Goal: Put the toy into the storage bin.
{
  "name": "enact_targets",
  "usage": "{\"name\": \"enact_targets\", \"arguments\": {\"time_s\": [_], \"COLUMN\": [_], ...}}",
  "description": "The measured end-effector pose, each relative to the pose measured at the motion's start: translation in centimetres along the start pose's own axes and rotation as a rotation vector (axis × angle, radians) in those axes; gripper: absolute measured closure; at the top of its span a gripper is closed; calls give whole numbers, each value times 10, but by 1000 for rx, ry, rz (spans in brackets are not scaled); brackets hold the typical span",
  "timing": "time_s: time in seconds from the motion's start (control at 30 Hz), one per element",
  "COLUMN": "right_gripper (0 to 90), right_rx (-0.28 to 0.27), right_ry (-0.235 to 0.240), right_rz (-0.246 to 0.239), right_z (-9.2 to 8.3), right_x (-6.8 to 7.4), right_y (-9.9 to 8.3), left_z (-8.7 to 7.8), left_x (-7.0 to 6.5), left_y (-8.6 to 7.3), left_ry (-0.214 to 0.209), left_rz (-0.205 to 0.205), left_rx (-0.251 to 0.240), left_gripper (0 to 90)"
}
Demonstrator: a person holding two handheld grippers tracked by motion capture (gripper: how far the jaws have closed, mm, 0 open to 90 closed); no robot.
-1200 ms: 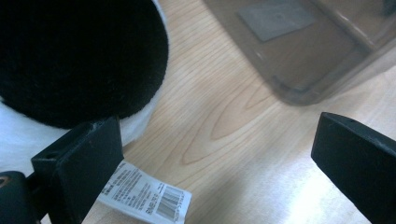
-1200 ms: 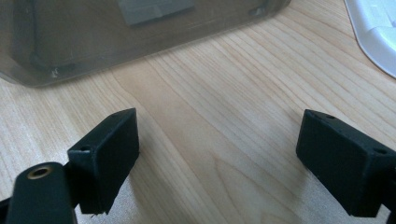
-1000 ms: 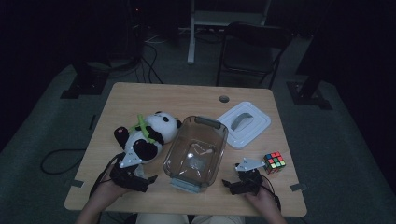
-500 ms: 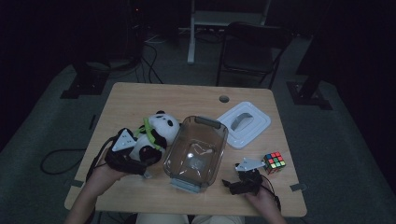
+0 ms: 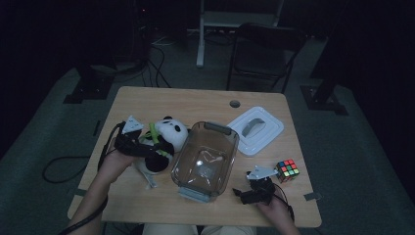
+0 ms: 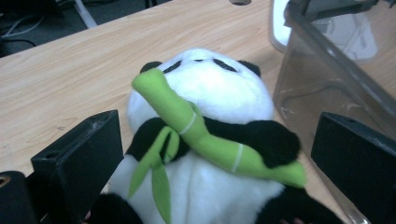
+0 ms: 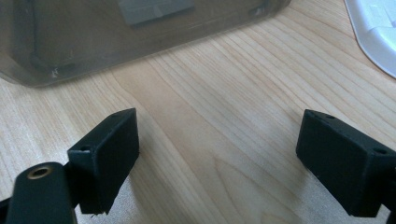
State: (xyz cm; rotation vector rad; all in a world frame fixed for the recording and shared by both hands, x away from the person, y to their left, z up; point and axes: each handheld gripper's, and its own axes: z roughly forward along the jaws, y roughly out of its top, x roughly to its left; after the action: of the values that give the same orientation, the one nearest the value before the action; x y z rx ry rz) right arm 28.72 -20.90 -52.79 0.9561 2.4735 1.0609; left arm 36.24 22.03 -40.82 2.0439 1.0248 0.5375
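Note:
A black-and-white plush panda (image 5: 167, 136) with a green bamboo stalk (image 6: 205, 140) sits on the wooden table (image 5: 195, 105), just left of a clear plastic bin (image 5: 205, 159). My left gripper (image 5: 149, 147) is open, its jaws standing wide on either side of the panda's body (image 6: 210, 196); a small gap shows at the right jaw. My right gripper (image 5: 243, 194) rests open near the table's front edge, right of the bin's near corner. In the right gripper view it (image 7: 219, 154) has bare wood between the jaws and the bin wall (image 7: 116, 42) ahead.
The bin's white lid (image 5: 255, 129) lies at the back right. A Rubik's cube (image 5: 287, 170) sits just right of my right gripper. A cable hole (image 5: 235, 104) is near the far edge. A chair (image 5: 264, 54) stands beyond the table.
My left gripper has moved forward from the table's front edge up to the panda, and its jaws now straddle it. The panda has shifted slightly toward the bin. The right gripper has stayed put.

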Motion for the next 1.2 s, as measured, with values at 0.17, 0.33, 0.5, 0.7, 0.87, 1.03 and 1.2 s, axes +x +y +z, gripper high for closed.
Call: {"name": "enact_targets", "arguments": {"time_s": [0.17, 0.33, 0.5, 0.7, 0.87, 1.03, 1.2], "right_gripper": [128, 129, 129, 129, 126, 125, 125], "right_rx": [0, 0, 0, 1, 2, 2, -2], "right_ry": [0, 0, 0, 0, -9, -18, -39], "right_rz": [0, 1, 1, 1, 12, 20, 54], "right_z": [0, 0, 0, 0, 1, 2, 4], "right_x": [0, 0, 0, 0, 0, 0, -2], "right_y": [0, 0, 0, 0, 1, 2, 5], "left_z": [18, 31, 31, 35, 35, 32, 24], "left_x": [7, 11, 18, 18, 18, 19, 23], "left_y": [-1, -4, -9, -13, -18, -19, -14], "left_ry": [3, 11, -3, -22, -16, 7, -4], "left_rz": [-18, -39, -64, -71, -72, -86, -106], "left_rx": [28, 55, 45, 81, 64, 25, -9], "left_gripper": [28, 57, 213, 320, 515, 675, 703]}}
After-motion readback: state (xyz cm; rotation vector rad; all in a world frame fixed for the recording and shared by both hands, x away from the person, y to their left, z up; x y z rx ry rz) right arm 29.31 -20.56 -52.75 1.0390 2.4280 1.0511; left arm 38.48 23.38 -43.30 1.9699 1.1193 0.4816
